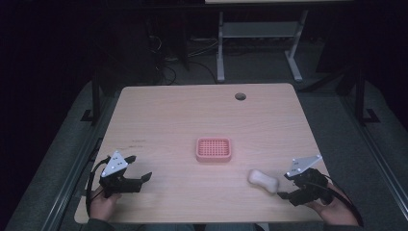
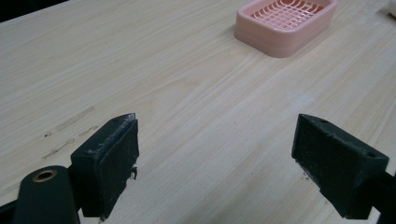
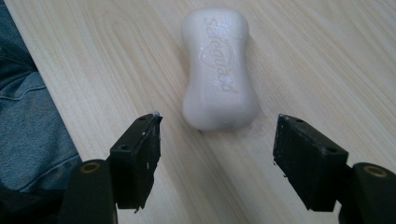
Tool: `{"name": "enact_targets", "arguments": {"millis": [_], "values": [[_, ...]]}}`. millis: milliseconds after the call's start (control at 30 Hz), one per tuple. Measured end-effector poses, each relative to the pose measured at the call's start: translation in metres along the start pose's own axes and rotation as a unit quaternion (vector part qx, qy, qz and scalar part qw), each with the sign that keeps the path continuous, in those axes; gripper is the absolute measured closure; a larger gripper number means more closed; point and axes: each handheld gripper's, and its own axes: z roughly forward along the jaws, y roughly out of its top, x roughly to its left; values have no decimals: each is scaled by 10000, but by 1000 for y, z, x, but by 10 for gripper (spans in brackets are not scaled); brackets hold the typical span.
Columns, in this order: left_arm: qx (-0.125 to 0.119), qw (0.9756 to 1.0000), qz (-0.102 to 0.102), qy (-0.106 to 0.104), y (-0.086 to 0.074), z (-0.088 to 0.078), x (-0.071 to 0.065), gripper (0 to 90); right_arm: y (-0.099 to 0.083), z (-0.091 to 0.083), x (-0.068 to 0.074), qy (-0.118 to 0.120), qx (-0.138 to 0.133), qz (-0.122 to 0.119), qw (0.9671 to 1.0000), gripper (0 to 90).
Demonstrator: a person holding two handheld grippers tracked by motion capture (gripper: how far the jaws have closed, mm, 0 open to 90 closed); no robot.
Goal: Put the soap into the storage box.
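High view, from the left: the left hand-held gripper [image 1: 136, 168] rests low over the near-left part of the table [image 1: 168, 115], its jaws spread wide with nothing between them, pointing toward the pink soap dish [image 1: 213, 149] that sits near the middle of the table. Further right, the white soap bar [image 1: 263, 181] lies flat on the wood, near the front edge and well apart from the dish. At the far right, the right hand-held gripper [image 1: 280, 187] has its jaws apart too, with the tips just beside the bar's near end.

In the right gripper view the soap bar [image 3: 219, 70] lies lengthwise straight ahead of the jaws, its narrow waist further in than where the fingertips [image 3: 142, 135] stand now. The step in hand looks like the pick-up of the bar, probably to set it in the dish. To do it well, I would push the right hand-held gripper forward and low until the pads flank the waist, where the curved sides give the best seat, then close gently and squarely. The bar's surface looks glossy and perhaps damp, so a grip on the rounded end could squirt it out. Keep the pads level with the table so both touch at once.

In the left gripper view the soap dish [image 2: 286, 23] stands free and upright, ready to be steadied if needed.
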Motion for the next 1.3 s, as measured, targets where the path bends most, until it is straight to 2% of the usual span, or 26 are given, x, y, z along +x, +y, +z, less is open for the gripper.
{"name": "enact_targets", "arguments": {"millis": [300,400,433,567,867,1067,1300], "values": [[29,10000,-2,-10,0,0,1,145,19,7,1,112,111,-175,9997,313],[26,10000,-16,-10,0,1,1,145,25,13,3,175,178,-168,9995,313],[30,10000,-12,-12,0,1,1,145,26,16,2,148,191,-279,9993,314],[43,10000,6,-20,0,1,1,145,32,23,3,149,334,-360,9987,317],[39,10000,2,-29,1,1,1,145,42,33,1,143,442,-377,9982,324],[40,10000,-37,-39,0,2,0,145,48,43,-1,72,695,-444,9966,336],[29,10000,-42,-40,0,2,0,144,53,52,-3,83,825,-447,9956,358]]}}
